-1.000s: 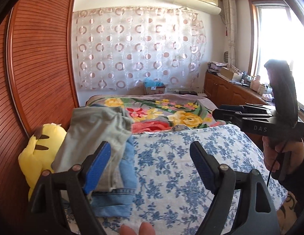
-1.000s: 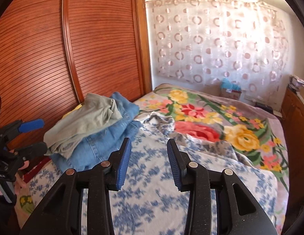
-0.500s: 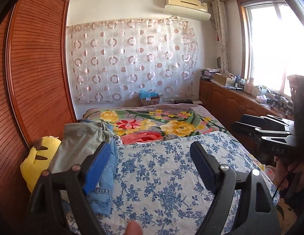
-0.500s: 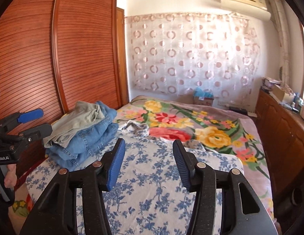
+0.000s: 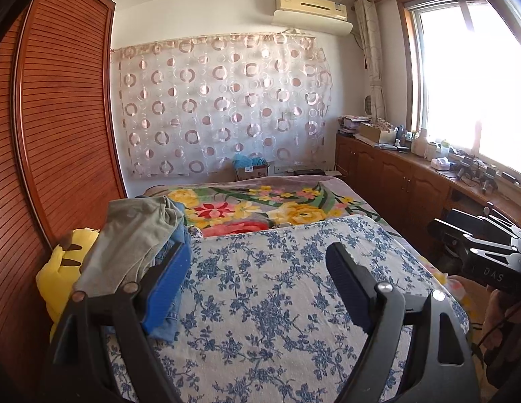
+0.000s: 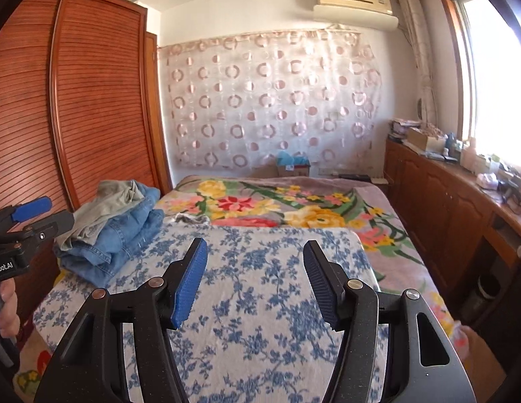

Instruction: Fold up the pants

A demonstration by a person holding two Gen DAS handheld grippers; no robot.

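Observation:
A pile of pants lies at the left edge of the bed: grey-green pants (image 6: 106,203) on top of blue jeans (image 6: 126,238). The pile also shows in the left wrist view, grey-green pants (image 5: 132,231) over jeans (image 5: 169,315). My left gripper (image 5: 257,288) is open and empty, held above the blue-flowered cloth (image 5: 277,285), just right of the pile. My right gripper (image 6: 255,282) is open and empty above the same cloth (image 6: 260,302). Each gripper shows at the edge of the other's view, the left one (image 6: 28,218) and the right one (image 5: 462,231).
A flowered blanket (image 6: 294,201) covers the far half of the bed. A yellow plush toy (image 5: 58,275) lies between the bed and the wooden wardrobe (image 6: 75,100) on the left. A wooden cabinet with clutter (image 6: 462,188) runs along the right wall under the window.
Both grippers have pulled back and risen away from the bed, so more of the room shows. The right gripper's jaws have opened wider. The pants pile has not moved.

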